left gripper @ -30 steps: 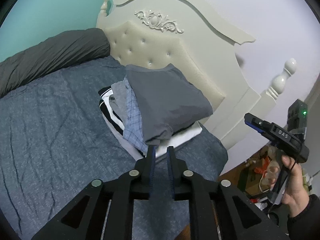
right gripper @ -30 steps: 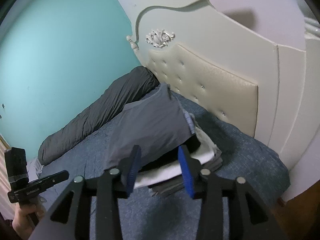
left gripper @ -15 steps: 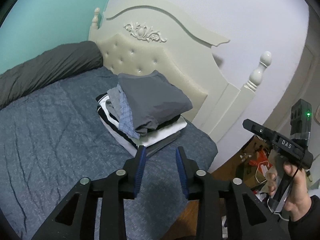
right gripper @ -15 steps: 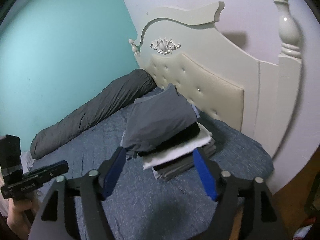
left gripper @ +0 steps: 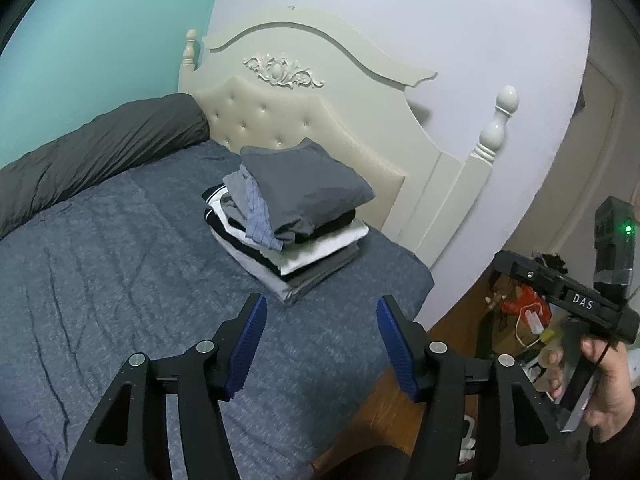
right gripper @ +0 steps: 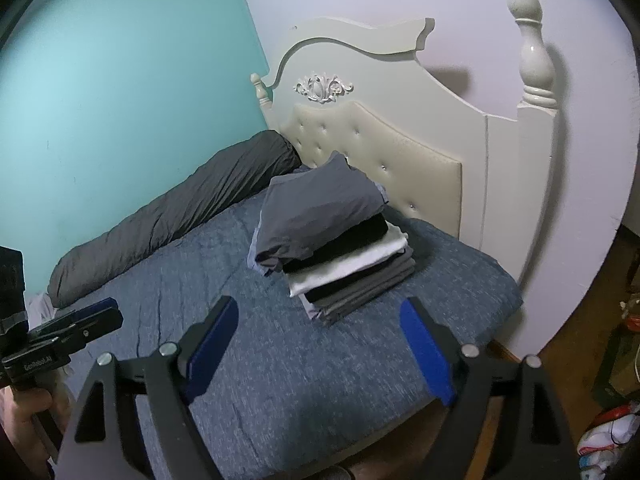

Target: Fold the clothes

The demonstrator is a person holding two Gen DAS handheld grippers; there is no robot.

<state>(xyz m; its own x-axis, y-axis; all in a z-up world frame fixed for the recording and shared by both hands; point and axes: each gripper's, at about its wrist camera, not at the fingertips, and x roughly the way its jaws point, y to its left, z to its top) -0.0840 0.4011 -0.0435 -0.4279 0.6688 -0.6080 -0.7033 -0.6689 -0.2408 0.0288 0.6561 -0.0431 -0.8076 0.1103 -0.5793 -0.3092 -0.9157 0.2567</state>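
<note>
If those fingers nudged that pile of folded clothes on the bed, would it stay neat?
Probably not. The stack of folded clothes is soft cloth, and its dark grey top garment overhangs, so it would likely slide off. The quilted blue bedspread would likely give, tilting the stack.

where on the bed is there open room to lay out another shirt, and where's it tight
Open: the wide blue bedspread between the rolled dark duvet along the teal wall and the stack of folded clothes, plus the strip between the stack and the near edge under both open grippers. Tight: the stack sits close to the headboard, and the corner beside it is narrow.
</note>
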